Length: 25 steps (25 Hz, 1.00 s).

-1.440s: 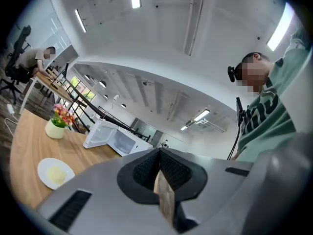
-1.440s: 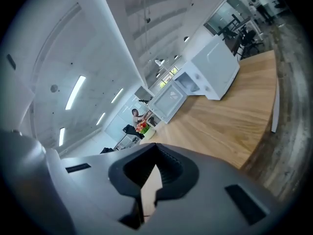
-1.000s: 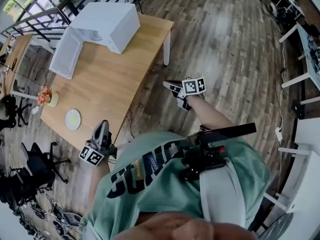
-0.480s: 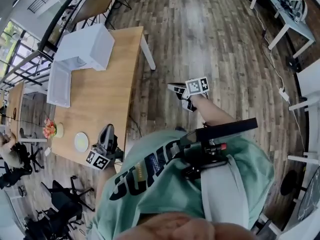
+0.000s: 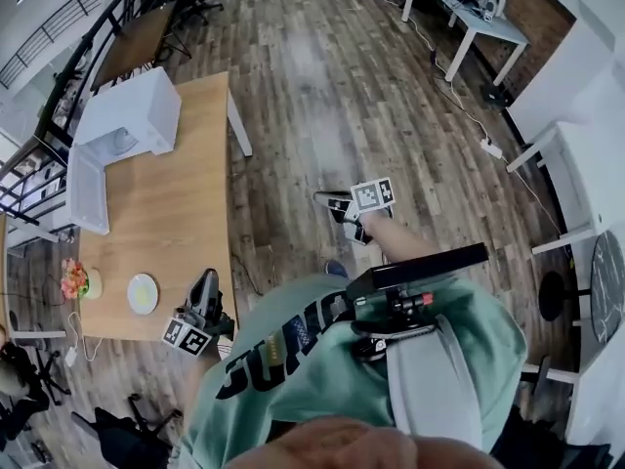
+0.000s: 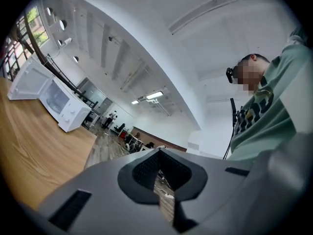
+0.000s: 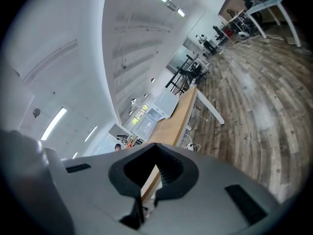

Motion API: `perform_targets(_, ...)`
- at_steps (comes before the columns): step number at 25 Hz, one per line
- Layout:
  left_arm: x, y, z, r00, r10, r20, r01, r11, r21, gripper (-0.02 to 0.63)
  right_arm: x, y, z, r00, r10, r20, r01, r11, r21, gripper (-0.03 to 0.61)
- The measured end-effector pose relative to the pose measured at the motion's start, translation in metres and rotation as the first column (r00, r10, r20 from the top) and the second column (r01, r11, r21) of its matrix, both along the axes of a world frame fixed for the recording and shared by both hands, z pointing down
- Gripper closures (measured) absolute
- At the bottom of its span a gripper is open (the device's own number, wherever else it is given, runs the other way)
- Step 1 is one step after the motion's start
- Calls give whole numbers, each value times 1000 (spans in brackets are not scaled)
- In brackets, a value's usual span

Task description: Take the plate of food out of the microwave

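Note:
A white microwave (image 5: 132, 113) stands at the far end of the wooden table (image 5: 176, 223), its door (image 5: 83, 191) swung open. A pale round plate (image 5: 143, 293) lies on the table near the front left corner, outside the microwave. My left gripper (image 5: 203, 281) is at the table's near edge, to the right of the plate, shut and holding nothing. My right gripper (image 5: 324, 198) hangs over the wooden floor, well right of the table, shut and empty. The microwave (image 6: 55, 101) shows far off in the left gripper view and small in the right gripper view, microwave (image 7: 164, 103).
A small flower pot (image 5: 74, 279) stands at the table's left edge beside the plate. White desks (image 5: 469, 8) stand at the back right, and office chairs (image 5: 24, 379) at the lower left. The person's green shirt (image 5: 322, 360) fills the bottom of the head view.
The head view has swung, so the table and microwave now sit further left and smaller. Both grippers moved sideways with the person and stayed shut. The plate still lies on the table.

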State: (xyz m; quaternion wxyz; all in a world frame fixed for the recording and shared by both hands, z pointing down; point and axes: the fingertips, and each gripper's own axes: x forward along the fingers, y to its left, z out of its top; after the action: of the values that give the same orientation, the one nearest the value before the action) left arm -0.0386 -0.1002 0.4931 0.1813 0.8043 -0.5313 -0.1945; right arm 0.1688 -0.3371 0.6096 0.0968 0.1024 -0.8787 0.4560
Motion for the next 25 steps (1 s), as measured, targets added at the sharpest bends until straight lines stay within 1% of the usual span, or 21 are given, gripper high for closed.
perform_targets(4, 31, -1, -5, 996, 93, 5, -93, 995, 30, 609, 45, 19, -11, 998, 63, -15, -62, 998, 20, 571)
perform_targets(6, 52, -2, -10, 992, 129, -1, -128, 991, 45, 609, 71, 27, -18, 995, 96, -8, -96, 995, 26, 571)
perform_targets(9, 92, -5, -18, 981, 194, 21, -195, 979, 56, 609, 115, 34, -32, 989, 146, 26, -147, 988, 47, 571)
perform_targets(12, 140, -8, -22, 967, 250, 49, -252, 966, 53, 609, 167, 46, -42, 980, 186, 69, -190, 980, 57, 571)
perform_targets(14, 179, -9, -25, 959, 277, 62, -280, 959, 47, 609, 208, 59, -50, 977, 192, 89, -199, 978, 67, 571)
perform_targets(16, 225, -11, -27, 951, 306, 54, -308, 951, 40, 609, 254, 74, -58, 976, 195, 99, -203, 975, 89, 571)
perform_targets(20, 335, -9, -23, 923, 385, -20, -384, 923, 22, 609, 363, 101, -64, 965, 235, 118, -247, 963, 109, 571)
perform_targets(22, 387, -5, -19, 901, 432, -38, -432, 902, -3, 609, 411, 113, -61, 959, 256, 121, -269, 957, 106, 571)
perform_targets(23, 408, -2, -18, 888, 458, -28, -459, 888, -23, 609, 432, 120, -57, 954, 274, 125, -287, 953, 98, 571)
perform_targets(25, 437, 5, -21, 867, 498, 12, -497, 866, -59, 609, 467, 135, -47, 938, 320, 133, -331, 940, 79, 571)
